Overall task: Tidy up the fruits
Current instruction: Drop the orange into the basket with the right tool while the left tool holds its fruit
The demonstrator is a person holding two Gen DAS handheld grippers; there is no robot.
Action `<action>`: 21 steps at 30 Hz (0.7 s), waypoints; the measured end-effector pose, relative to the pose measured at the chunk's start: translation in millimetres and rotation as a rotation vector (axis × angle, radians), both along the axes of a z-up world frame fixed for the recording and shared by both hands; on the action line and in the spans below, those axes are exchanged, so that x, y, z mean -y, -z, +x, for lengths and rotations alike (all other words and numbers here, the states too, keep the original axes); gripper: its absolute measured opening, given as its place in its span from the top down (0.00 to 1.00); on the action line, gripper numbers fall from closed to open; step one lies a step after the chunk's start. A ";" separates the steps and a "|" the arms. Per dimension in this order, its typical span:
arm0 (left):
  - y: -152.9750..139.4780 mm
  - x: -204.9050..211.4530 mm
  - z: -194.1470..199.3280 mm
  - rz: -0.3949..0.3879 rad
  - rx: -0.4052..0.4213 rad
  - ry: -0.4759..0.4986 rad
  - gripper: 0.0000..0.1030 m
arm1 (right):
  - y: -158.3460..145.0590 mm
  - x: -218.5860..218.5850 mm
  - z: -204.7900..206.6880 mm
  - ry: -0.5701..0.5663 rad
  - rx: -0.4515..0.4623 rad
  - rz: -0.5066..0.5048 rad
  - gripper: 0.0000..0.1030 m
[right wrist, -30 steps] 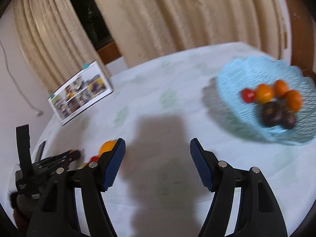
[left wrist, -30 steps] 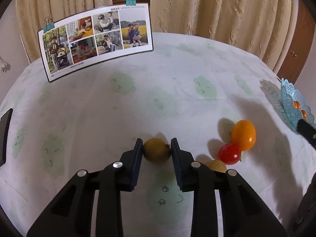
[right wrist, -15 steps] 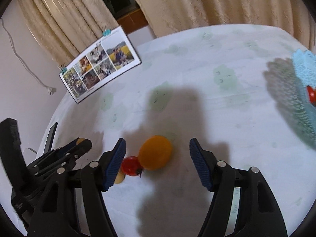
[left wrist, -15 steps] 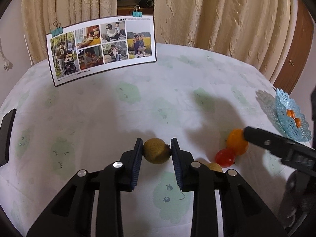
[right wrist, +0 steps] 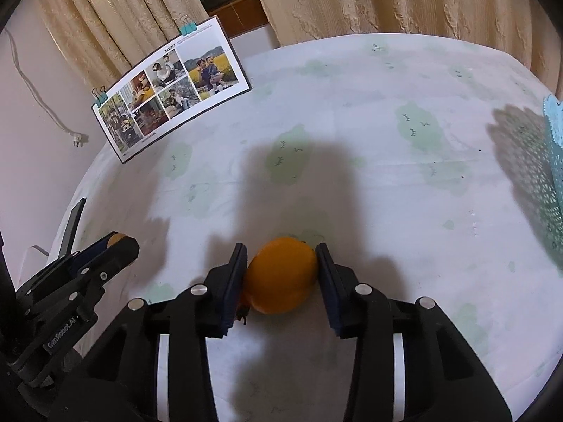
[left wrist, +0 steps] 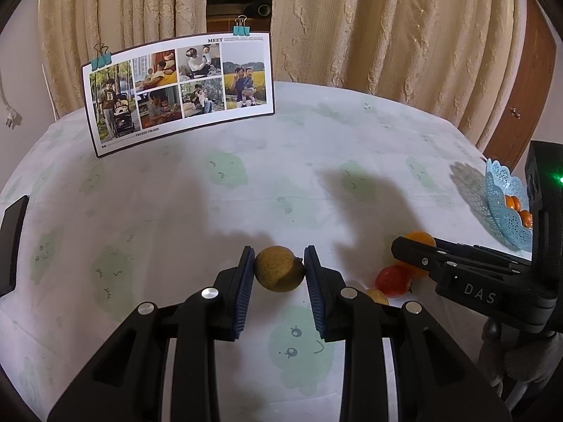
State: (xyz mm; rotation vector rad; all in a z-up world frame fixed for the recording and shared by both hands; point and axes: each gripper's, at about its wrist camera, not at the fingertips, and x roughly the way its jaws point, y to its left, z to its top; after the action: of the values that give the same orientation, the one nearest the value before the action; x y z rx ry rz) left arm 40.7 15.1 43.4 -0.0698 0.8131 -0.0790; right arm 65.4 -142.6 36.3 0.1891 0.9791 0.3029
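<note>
The left claw [left wrist: 279, 272] is clamped on a brownish-yellow fruit [left wrist: 279, 273] at the tabletop [left wrist: 246, 193], both pads touching it. The right claw [right wrist: 281, 274] is closing around an orange fruit [right wrist: 280, 275], its pads at the fruit's sides. A red tomato [left wrist: 393, 280] lies at 3 o'clock of the left claw; the blue basket [left wrist: 503, 207] sits toward 2 o'clock, well apart.

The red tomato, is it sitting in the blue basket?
No, the red tomato lies on the tablecloth beside the orange fruit, well apart from the blue basket at the table's right edge.
</note>
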 end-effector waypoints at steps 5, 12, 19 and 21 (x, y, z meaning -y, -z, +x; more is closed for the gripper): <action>0.5 0.5 0.0 0.001 -0.001 0.002 0.71 | -9.2 10.9 -7.5 0.031 0.030 0.011 0.60; 2.3 2.9 0.4 0.007 -0.006 0.003 0.71 | -33.3 45.3 -24.2 0.123 0.123 -0.003 0.60; 1.3 9.4 -0.8 0.020 -0.009 0.011 0.71 | -57.2 101.5 -41.4 0.269 0.213 -0.003 0.60; 0.7 12.6 -1.5 0.022 -0.009 0.016 0.71 | -63.5 119.8 -47.6 0.316 0.238 -0.009 0.60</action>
State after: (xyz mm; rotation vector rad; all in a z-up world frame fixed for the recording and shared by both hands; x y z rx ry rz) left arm 39.3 2.5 42.7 -0.0431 0.8237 -0.0845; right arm 17.7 -262.4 99.8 0.2893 0.7020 0.0291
